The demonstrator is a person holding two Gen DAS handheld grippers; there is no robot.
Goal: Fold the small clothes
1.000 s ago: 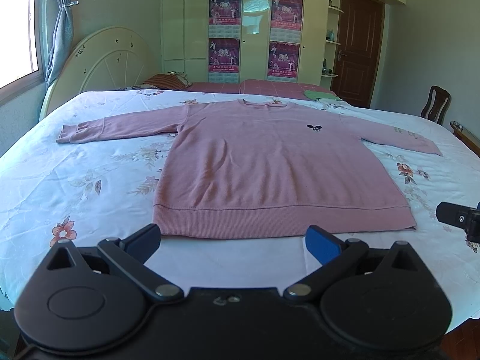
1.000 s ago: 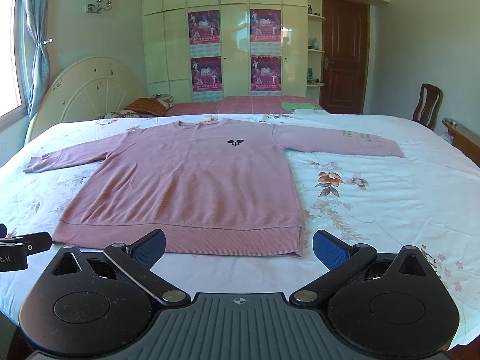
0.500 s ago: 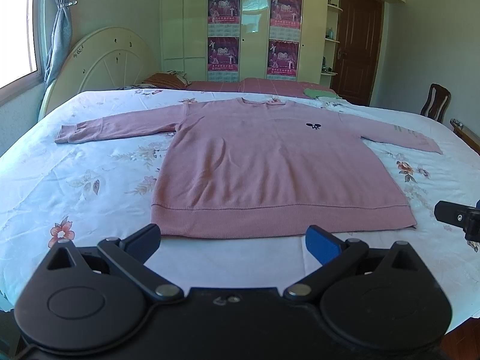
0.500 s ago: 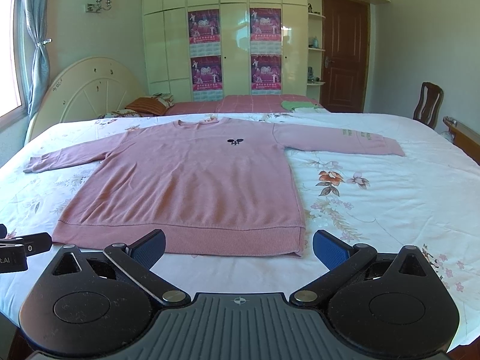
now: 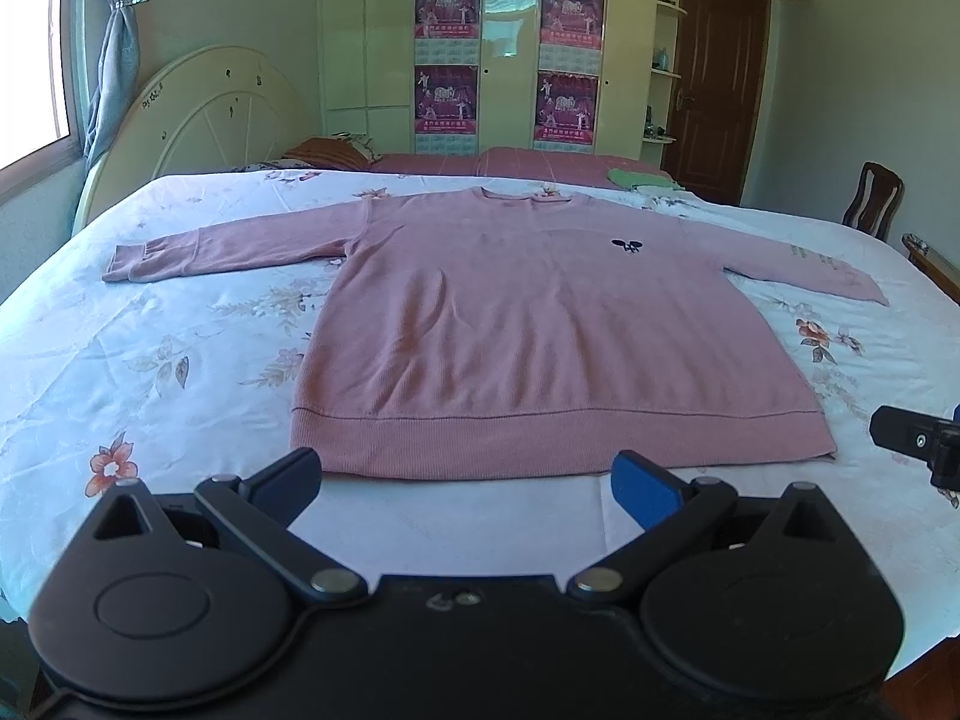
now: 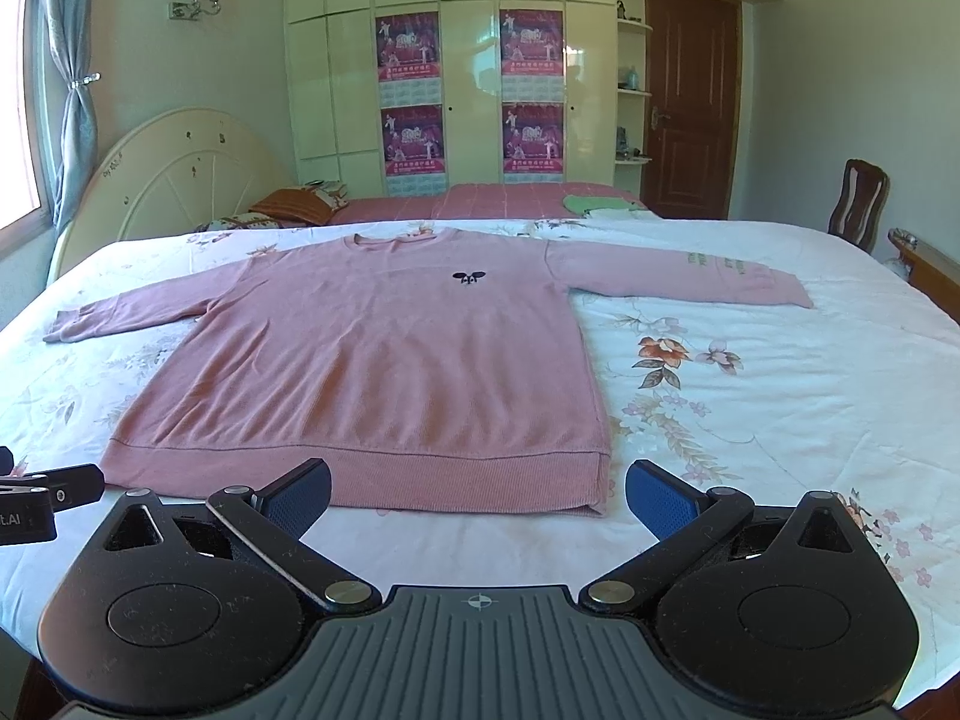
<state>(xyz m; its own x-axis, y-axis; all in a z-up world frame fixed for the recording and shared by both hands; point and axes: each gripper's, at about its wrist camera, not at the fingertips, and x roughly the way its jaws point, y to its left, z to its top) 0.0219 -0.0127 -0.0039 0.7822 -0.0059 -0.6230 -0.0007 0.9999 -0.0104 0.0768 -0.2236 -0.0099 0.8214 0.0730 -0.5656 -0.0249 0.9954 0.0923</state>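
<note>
Left gripper (image 5: 468, 477) is spread wide, holding nothing. Pink sweater (image 5: 540, 330) lies flat on the bed (image 5: 150, 360), sleeves out; looks soft, light and floppy, so pinching the hem corners seems best. Right gripper (image 6: 477, 489) is spread too.

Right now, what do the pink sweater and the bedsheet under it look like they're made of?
Sweater: looks like soft matte knit, possibly cotton or a blend; its hem band is ribbed.
Bedsheet: seems a thin, smooth woven cloth, white with a printed flower pattern and fine creases.
</note>
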